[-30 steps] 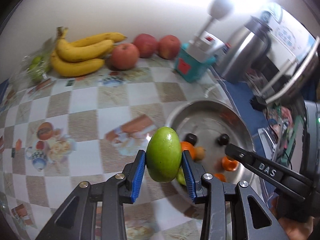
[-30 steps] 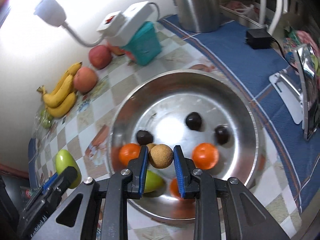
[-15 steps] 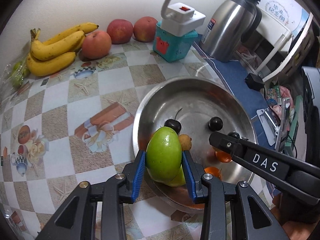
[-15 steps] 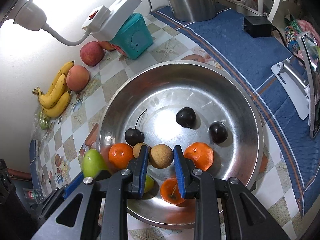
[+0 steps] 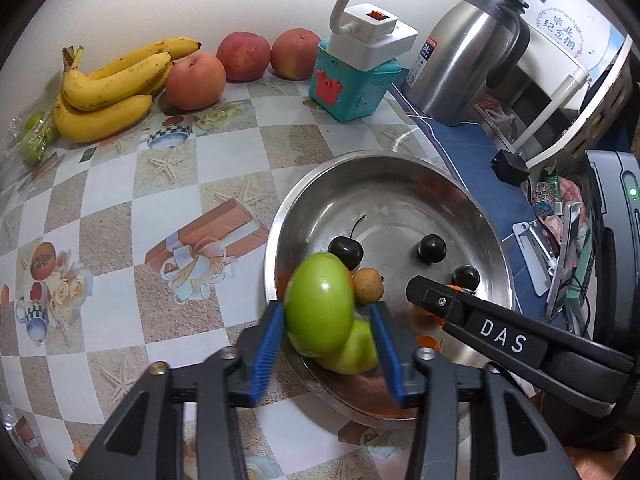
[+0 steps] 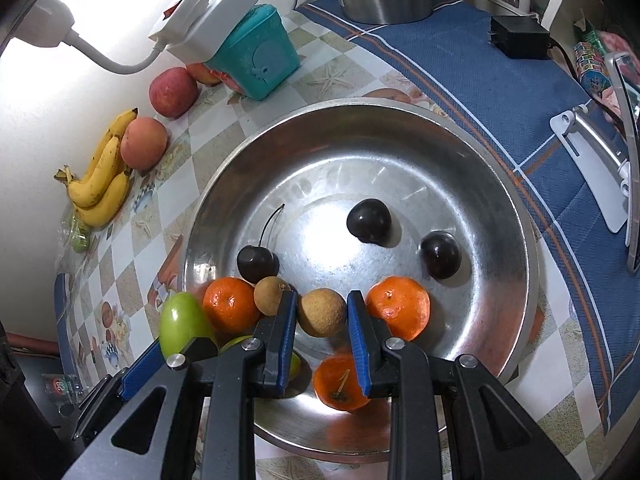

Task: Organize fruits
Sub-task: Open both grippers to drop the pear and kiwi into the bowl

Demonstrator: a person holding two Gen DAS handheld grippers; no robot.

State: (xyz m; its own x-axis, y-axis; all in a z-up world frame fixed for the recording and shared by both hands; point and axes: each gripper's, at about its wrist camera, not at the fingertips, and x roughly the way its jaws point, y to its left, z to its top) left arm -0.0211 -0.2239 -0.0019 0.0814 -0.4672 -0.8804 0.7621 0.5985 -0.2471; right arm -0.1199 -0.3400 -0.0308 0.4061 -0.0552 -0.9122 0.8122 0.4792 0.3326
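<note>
1. we count three dark cherries in the metal bowl (image 6: 516, 216); one of them, the cherry (image 6: 256, 260) on the left, keeps its stalk.
2. we count three oranges (image 6: 398, 306) in the bowl, one left of our right gripper, one right of it and one below it.
3. we see two small brown fruits: one brown fruit (image 6: 322, 312) between the right pads, the other just left of them, touching the left orange.
4. we count two green fruits: the green fruit (image 5: 320, 304) between the left pads at the bowl's near-left rim, and a second one lying in the bowl under it.
5. by the wall lie a bunch of bananas (image 5: 108, 88) and three apples (image 5: 196, 80), well apart from the bowl.
6. our right gripper (image 6: 322, 320) is clenched on the brown fruit, just above the bowl's floor.
7. our left gripper (image 5: 326, 334) is opening; the green fruit sits between the pads, with a gap showing on its right side.
8. a second ago the left pads pressed the green fruit on both sides, out over the tablecloth (image 5: 160, 184) beside the bowl; now it is over the rim. the bowl looks larger in both views than it did then.
</note>
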